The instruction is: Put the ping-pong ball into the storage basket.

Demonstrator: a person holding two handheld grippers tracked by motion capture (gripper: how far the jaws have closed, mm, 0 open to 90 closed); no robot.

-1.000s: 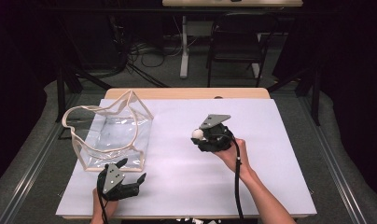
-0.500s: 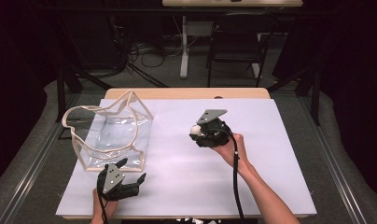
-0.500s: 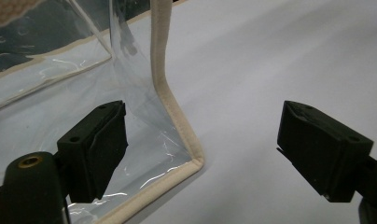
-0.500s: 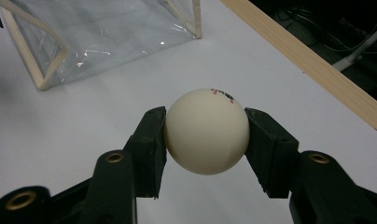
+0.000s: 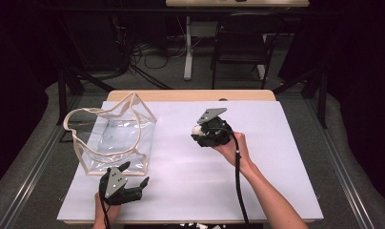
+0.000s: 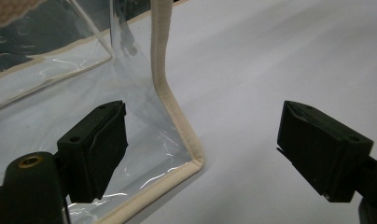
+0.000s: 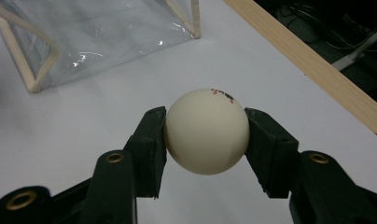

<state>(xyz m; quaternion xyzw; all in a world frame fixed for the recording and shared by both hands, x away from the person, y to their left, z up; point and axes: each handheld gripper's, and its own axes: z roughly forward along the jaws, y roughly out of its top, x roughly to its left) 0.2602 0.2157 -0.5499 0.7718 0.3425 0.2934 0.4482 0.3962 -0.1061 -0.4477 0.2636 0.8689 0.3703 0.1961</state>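
A clear plastic bag with cream trim lies at the left of the white table top, its mouth standing open. My right gripper is held above the middle of the table, shut on a cream ball with small red and black print; the ball faces the bag. My left gripper rests near the front edge, just right of the bag's near corner. Its jaws stand open on either side of the bag's cream-trimmed corner, without touching it.
The white sheet covers a wooden table whose far edge shows as a tan strip. Behind the table stand a chair, a white table leg and loose cables on the floor. A cable trails from my right gripper along the forearm.
My right gripper with the ball has drifted slightly left and towards the far side, nearer the bag. The left gripper and the bag have not moved.
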